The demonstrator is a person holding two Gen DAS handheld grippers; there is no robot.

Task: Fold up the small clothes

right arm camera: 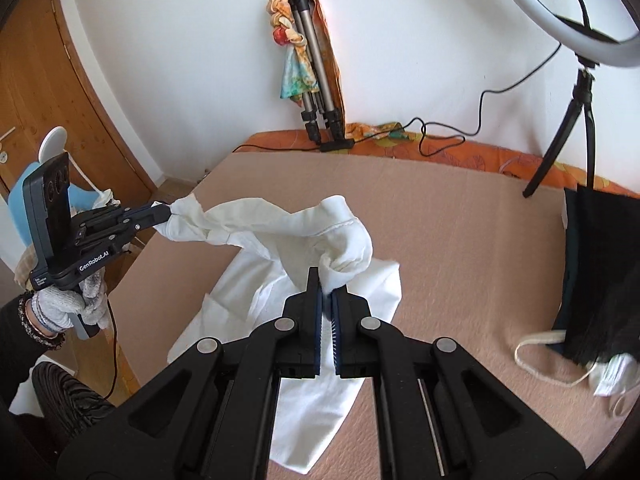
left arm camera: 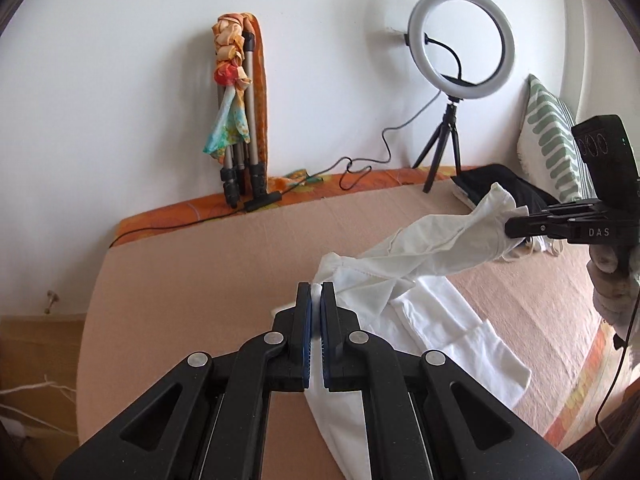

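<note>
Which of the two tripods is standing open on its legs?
The small black tripod under the ring light stands with legs spread on the bed. The silver tripod leans folded against the wall, scarves draped over it.

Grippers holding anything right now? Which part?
Both pinch the white garment along its bunched top edge: left gripper at one end, right gripper at the other.
</note>
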